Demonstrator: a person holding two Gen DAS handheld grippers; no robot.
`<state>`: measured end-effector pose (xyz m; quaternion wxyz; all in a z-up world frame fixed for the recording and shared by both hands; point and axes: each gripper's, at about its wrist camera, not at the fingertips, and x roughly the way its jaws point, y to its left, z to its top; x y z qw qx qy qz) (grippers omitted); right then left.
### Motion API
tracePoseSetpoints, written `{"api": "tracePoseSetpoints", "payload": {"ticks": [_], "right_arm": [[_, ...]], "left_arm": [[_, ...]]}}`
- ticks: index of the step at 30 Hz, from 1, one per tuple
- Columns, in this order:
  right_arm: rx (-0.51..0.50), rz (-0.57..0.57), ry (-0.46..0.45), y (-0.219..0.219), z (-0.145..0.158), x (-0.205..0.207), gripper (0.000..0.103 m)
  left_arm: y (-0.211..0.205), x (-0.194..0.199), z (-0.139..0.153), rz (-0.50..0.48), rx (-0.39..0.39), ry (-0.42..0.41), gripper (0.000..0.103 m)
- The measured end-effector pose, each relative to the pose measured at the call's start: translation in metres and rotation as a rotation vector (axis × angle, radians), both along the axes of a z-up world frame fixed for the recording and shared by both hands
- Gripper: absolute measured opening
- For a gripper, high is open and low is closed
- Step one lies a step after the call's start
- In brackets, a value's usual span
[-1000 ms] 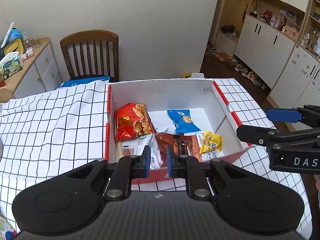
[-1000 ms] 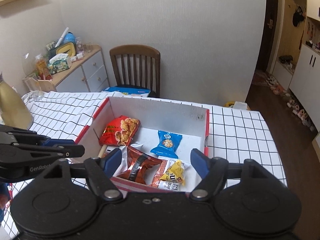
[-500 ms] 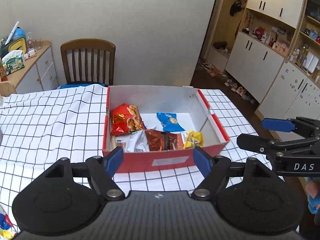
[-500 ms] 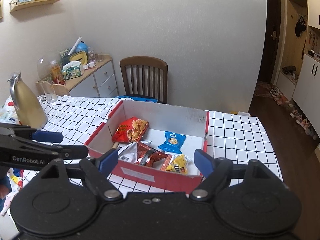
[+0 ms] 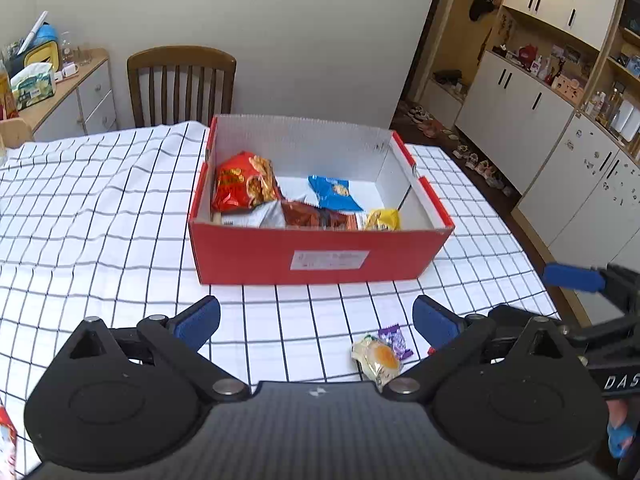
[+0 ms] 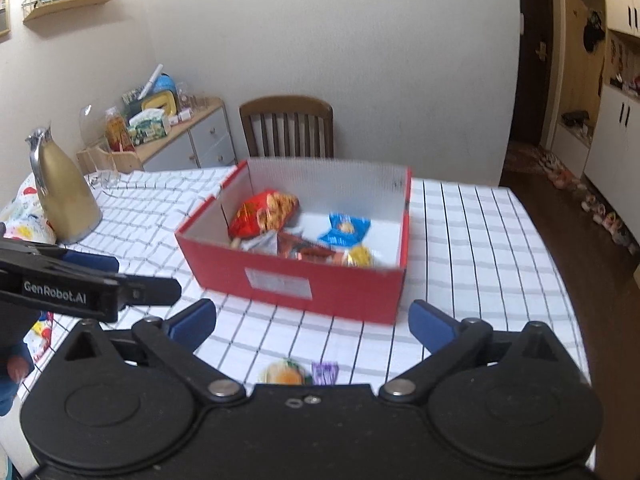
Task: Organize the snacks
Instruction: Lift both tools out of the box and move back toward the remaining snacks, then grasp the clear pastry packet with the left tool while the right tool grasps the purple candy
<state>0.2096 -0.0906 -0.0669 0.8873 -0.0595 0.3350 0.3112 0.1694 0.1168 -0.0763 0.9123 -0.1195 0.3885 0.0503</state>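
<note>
From the left wrist, your left gripper (image 5: 316, 320) stood apart and empty, short of the red box (image 5: 320, 256). Two small packets (image 5: 380, 354) lay on the cloth nearer you than the box; a wide grab could pinch both. "DAS" showed on your right gripper (image 5: 576, 280).

From the right wrist, your right gripper (image 6: 312, 322) was spread too, the packets (image 6: 300, 374) half hidden under it. The other tool read "GenRobot.AI"; the box label (image 6: 278, 282) was blurred.

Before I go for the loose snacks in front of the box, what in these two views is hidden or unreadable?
- Yellow-orange packet: near end hidden by the left hand-held gripper body; lower half cut off in the right wrist view.
- Purple packet: print too small, partly hidden by the right hand-held gripper.
- Red box label: unreadable in both.
- Snacks behind the box's front wall: lower parts hidden.
</note>
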Motion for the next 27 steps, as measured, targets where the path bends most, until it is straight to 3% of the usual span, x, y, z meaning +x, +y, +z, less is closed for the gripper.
{"api": "tracePoseSetpoints", "payload": {"ticks": [12, 27], "right_arm": [[-0.033, -0.108, 0.111, -0.028, -0.06, -0.01, 0.103], [-0.068, -0.184, 0.196, -0.041, -0.086, 0.024, 0.1]], "left_arm": [[-0.023, -0.005, -0.061, -0.001, 0.023, 0.096, 0.103], [-0.061, 0.025, -0.104, -0.056, 0.034, 0.131, 0.103]]}}
